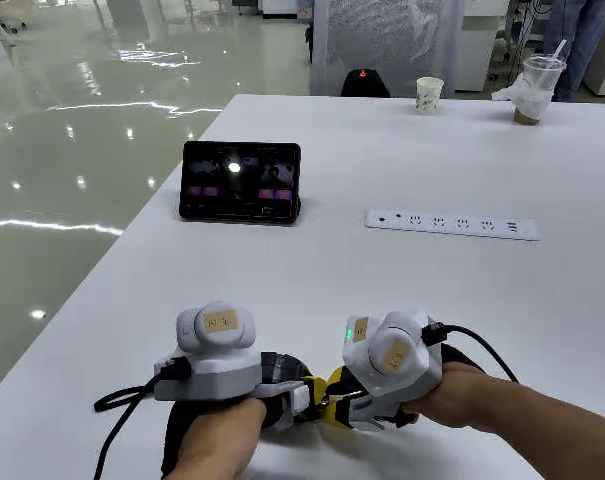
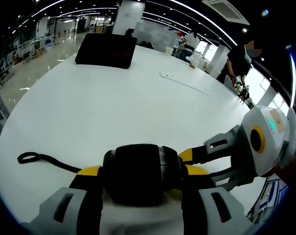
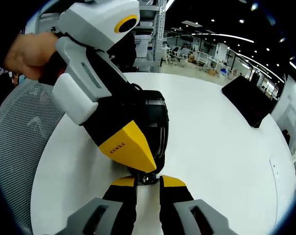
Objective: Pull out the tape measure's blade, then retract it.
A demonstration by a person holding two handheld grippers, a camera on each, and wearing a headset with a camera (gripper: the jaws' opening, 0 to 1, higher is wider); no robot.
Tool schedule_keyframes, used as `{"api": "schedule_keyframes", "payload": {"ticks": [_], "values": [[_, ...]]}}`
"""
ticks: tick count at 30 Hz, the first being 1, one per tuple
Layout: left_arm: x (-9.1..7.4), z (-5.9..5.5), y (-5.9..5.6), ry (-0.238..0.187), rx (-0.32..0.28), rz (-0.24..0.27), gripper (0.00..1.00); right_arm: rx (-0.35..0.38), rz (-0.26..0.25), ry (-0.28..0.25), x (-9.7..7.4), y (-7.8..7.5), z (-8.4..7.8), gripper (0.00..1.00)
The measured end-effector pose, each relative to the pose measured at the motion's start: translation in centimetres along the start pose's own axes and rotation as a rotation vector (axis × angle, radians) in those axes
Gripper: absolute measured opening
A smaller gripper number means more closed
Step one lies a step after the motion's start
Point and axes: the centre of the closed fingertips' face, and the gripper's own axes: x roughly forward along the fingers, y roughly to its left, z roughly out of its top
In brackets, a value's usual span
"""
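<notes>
Item: black round rubber-cased tape measure (image 3: 152, 122), near edge of white surface (image 1: 382, 270). My left gripper (image 2: 144, 172): fingers clamped on case sides. Right gripper (image 3: 148, 185): fingers pinched on metal end hook (image 3: 148, 178). Case likely rigid, grippy. Blade thin, springy: pull by hook.

Lighting: we note bright, even overhead light; glare streaks on the glossy floor (image 1: 72, 110); soft shadows on the white table (image 1: 382, 270); fisheye bending at gripper-view edges.

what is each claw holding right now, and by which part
The left claw grips the tape measure by the sides of its black body. The right claw seems to pinch the blade's tip where it leaves the body.
</notes>
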Motion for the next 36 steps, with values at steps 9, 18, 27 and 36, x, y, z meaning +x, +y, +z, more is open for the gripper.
{"api": "schedule_keyframes", "payload": {"ticks": [9,18,27,36], "values": [[-0.2,0.1,0.0,0.000,0.052,0.003,0.60,-0.009,-0.024,0.019,-0.3,-0.2,-0.3,0.22],[-1.1,-0.5,0.5,0.015,0.132,0.016,0.62,0.016,-0.048,0.017,-1.8,0.0,-1.0,0.28],[-2.6,-0.9,1.3,0.004,0.182,0.024,0.65,0.046,-0.081,0.030,-3.7,0.4,-2.4,0.35],[-3.5,-1.3,1.2,-0.001,0.235,0.004,0.69,0.063,-0.119,0.029,-5.7,1.1,-3.8,0.42]]}}
